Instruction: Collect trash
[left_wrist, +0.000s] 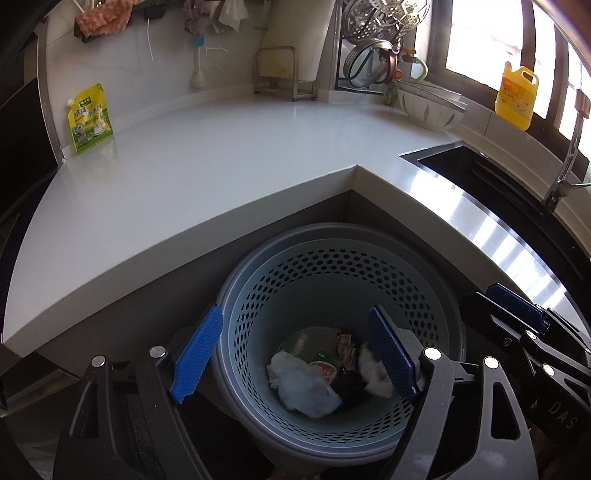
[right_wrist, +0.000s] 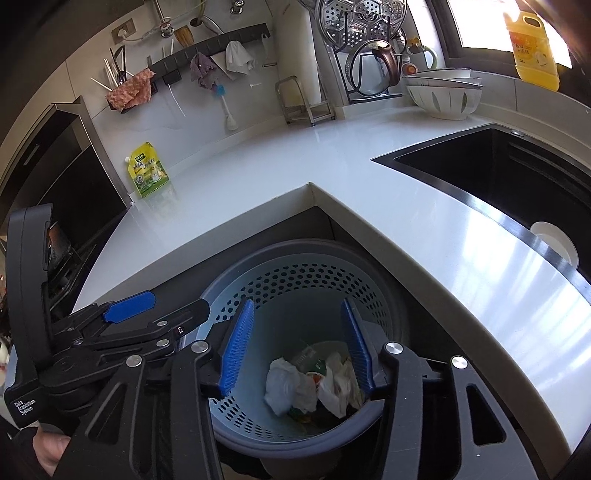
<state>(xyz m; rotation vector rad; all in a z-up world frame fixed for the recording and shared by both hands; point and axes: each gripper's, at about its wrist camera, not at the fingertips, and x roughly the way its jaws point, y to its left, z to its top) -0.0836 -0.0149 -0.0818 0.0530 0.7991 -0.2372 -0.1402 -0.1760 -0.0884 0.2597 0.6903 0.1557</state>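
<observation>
Step in hand, as judged: release of rubbish into the bin (left_wrist: 332, 266); both claws hang over its mouth, the left gripper (left_wrist: 295, 354) spread wide and the right gripper (right_wrist: 299, 347) partly spread, nothing between either pair of ribbed blue pads. The rubbish (left_wrist: 306, 384) lies on the bin floor: crumpled white tissue, printed wrappers, a round lid. The bin is pale plastic with a perforated wall inside a grey rim, tucked into the corner of the smooth white counter (left_wrist: 221, 147); the next move probably calls for withdrawal and a check of the counter, where only a glossy yellow-green pouch (left_wrist: 89, 120) stands.
</observation>
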